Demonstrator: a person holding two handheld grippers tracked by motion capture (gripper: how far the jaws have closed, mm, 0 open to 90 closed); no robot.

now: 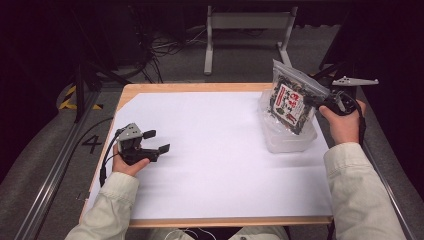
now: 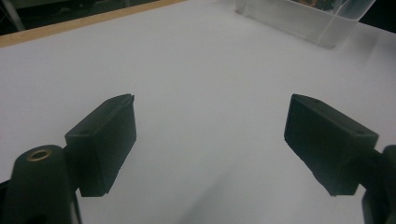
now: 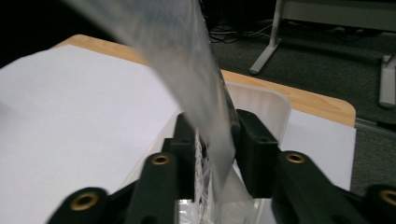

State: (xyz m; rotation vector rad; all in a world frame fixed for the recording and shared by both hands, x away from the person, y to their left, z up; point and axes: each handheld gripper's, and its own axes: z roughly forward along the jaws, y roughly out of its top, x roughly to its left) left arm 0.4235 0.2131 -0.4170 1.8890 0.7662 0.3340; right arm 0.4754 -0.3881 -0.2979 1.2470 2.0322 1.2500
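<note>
Clear plastic tub [image 1: 287, 140] near the counter's [image 1: 200, 87] far right corner, snack bag [image 1: 291, 100] standing in it, right gripper [image 1: 320, 100] jaws around its edge, slightly loosened, left gripper [image 1: 156, 141] jaws wide apart, holding nothing, near left edge.

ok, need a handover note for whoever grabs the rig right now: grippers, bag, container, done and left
Right gripper: jaws on either side of the snack bag's edge; whether the pads press cannot be told. The bag stands upright with its bottom in the clear container at the table's far right.
Left gripper: open, nothing between the jaws, low over the white sheet on the left.
Done: bag brought to the container.
Left: probably settle the bag fully in, release and pull the right gripper away.
</note>
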